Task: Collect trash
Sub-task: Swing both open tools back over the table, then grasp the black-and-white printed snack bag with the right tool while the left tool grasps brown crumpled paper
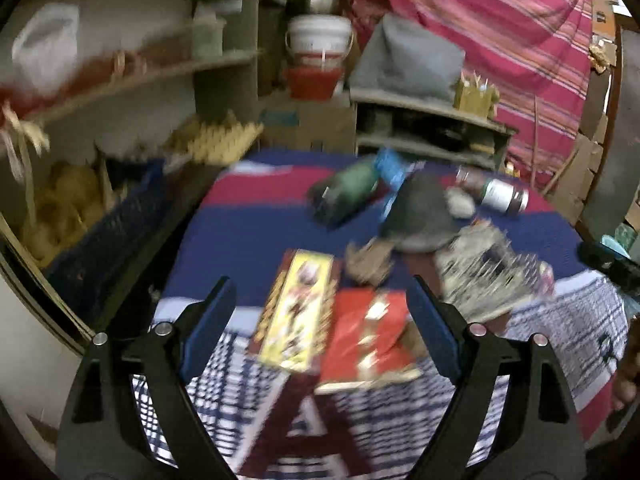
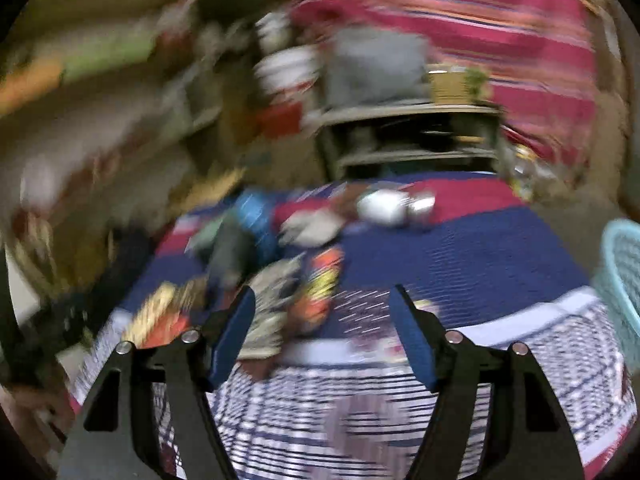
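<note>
Although both views are smeared, we find the trash scattered over a cloth-covered surface (image 1: 256,232) of blue, red and checked pattern. The left gripper (image 1: 320,320) stands with its jaws wide and nothing clamped; a yellow carton (image 1: 296,312) and a red carton (image 1: 366,338) lie side by side on the cloth, framed between the fingers without either pad pressing on them. Beyond these we note a brown crumpled scrap (image 1: 370,262), a dark cap-like item (image 1: 420,216), a green bottle (image 1: 346,192) on its side, a blue wrapper (image 1: 394,168), a dark jar with a white label (image 1: 502,196) and a crinkled foil wrapper (image 1: 484,276).

The right gripper (image 2: 322,334) likewise holds nothing, its jaws well apart over bare checked cloth. Just off its left finger lie a pale crumpled wrapper (image 2: 268,312) and what may be an orange packet (image 2: 320,284). A light-blue basket (image 2: 622,276) stands at the right edge of the surface.

Behind the surface we record shelving (image 1: 432,128), a white bucket (image 1: 320,38) and a striped pink cloth (image 1: 500,32).
</note>
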`<state>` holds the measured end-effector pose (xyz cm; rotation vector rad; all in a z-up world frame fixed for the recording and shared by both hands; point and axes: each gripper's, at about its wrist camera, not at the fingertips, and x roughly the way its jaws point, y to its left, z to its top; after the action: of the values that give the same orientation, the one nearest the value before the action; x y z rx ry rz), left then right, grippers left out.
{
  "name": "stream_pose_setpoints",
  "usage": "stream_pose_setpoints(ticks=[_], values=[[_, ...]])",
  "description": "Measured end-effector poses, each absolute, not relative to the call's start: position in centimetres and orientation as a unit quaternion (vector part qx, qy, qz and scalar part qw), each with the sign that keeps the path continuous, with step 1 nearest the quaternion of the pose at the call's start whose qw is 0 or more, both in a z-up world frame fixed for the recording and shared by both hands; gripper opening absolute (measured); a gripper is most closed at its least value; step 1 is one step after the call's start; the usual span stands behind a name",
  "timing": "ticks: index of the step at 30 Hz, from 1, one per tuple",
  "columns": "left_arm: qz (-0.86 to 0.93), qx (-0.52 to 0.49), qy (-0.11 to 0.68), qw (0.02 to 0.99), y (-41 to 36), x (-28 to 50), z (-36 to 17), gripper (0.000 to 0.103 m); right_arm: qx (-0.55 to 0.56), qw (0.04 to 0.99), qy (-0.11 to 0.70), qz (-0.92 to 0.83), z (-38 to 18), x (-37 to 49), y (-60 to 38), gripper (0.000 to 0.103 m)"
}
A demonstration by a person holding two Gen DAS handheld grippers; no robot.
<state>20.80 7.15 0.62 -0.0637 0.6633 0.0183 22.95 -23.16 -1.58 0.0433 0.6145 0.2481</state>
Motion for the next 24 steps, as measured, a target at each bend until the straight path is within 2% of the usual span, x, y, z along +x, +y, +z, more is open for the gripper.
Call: stream_pose_setpoints(ticks=[4, 8, 9, 10, 14, 20, 24], values=[[-0.011, -0.048, 0.353, 0.934, 8.6, 21.2, -1.3, 0.084, -0.025, 0.938, 0.328, 0.109, -3.4, 25.7, -19.8, 0.061], [-0.034, -0.028, 0.363, 0.931, 6.8, 21.8, -1.8, 0.084, -0.023, 0.932, 0.343, 0.115, -3.8, 28.7, -18.6, 0.061], [-0.037, -0.02, 0.366, 0.93, 6.1, 22.0, -2.1, 0.084, -0.017, 0.928, 0.355, 0.111, -4.4, 29.8, -18.3, 0.054], [-0.039, -0.011, 0.369, 0.928, 5.4, 22.0, -2.5, 0.084, -0.015, 0.921, 0.375, 0.101, -5.3, 30.7, -18.1, 0.034], [-0.053, 0.017, 0.399, 0.915, 3.7, 22.9, -4.2, 0.084, -0.046, 0.926, 0.361, 0.099, -5.1, 30.0, -17.6, 0.013], [-0.076, 0.02, 0.396, 0.915, 2.2, 23.0, -4.6, 0.084, -0.026, 0.947, 0.308, 0.09, -2.0, 27.1, -20.4, 0.012], [-0.113, 0.023, 0.359, 0.926, 0.2, 21.9, -3.5, 0.084, 0.004, 0.955, 0.287, 0.072, -0.5, 25.9, -23.3, 0.012]])
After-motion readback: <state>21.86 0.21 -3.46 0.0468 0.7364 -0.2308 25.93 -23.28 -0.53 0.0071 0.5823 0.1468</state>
